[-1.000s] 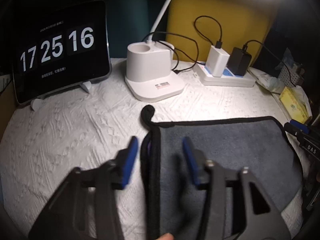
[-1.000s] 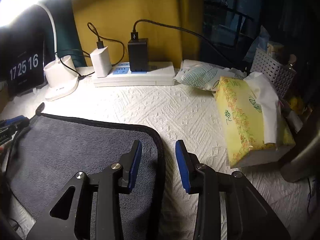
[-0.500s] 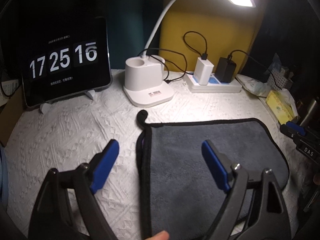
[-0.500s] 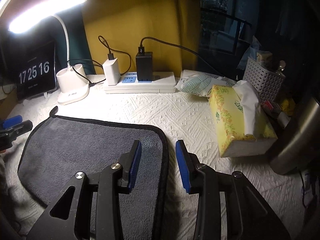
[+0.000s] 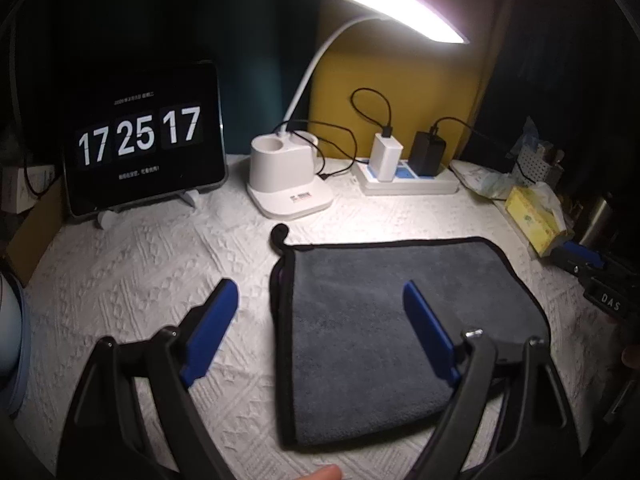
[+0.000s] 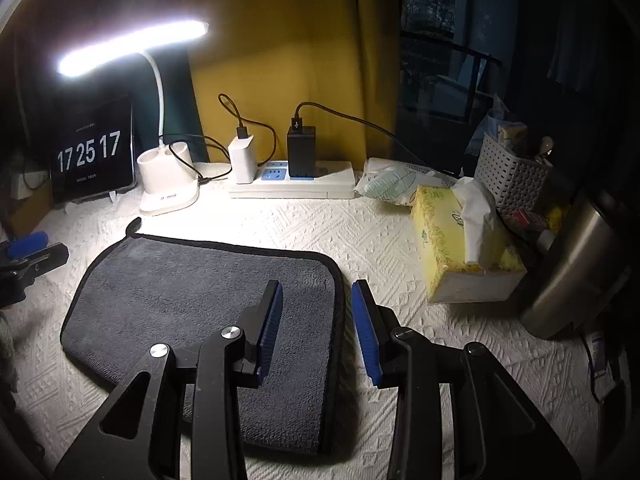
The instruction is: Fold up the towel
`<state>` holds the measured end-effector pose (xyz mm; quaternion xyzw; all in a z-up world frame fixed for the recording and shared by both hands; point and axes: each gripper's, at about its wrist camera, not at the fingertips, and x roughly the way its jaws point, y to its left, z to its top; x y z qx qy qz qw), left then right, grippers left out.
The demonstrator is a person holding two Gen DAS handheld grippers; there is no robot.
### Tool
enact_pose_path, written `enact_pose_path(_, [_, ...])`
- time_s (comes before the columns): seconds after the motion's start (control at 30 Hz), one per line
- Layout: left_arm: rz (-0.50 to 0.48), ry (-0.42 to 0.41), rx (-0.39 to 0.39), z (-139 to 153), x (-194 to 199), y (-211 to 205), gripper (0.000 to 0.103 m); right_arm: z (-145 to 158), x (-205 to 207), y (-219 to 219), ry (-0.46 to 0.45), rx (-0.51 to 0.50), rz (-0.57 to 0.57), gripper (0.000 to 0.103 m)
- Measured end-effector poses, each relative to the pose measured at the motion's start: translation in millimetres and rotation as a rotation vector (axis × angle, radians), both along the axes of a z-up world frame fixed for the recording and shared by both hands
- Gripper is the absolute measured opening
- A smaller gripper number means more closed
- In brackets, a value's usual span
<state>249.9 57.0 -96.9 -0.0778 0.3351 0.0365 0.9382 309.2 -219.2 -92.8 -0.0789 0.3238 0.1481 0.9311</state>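
A dark grey towel (image 5: 384, 320) with black trim lies folded flat on the counter (image 5: 152, 264), which is covered by a white textured cloth. A small black loop sticks out at the towel's far left corner, pointing toward the lamp base.

Your left tongs (image 5: 320, 332) are spread wide and hold nothing. One blue pad sits over bare cloth, the other over the grey pile, so the towel's left edge runs between them (whether the pads touch the fabric cannot be told). Your right tongs (image 6: 316, 320) are parted by a narrower gap and also hold nothing. They straddle the towel's right edge, with one pad above the towel and the other above the cloth beside it.

Along the back of the counter, from left to right, stand a tablet (image 5: 144, 140) showing 17 25 17, a lit white desk lamp (image 5: 288, 176), and a power strip (image 6: 296, 184) with a white and a black charger plugged in. To the right of the towel, well apart from it, sits a yellow tissue box (image 6: 460, 252).
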Motion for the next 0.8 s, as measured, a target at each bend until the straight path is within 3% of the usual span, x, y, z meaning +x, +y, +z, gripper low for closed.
enact_pose_path(0.37, [-0.014,-0.04,0.024,10.0,-31.2,-10.9,0.086,16.2,-31.8,-3.6,-0.031,0.009,-0.003,0.038])
enact_pose_path(0.8, [-0.042,-0.119,-0.006,25.4,-71.1,-20.5,0.086,31.0,-67.0,-7.4,-0.07,0.021,0.001,0.039])
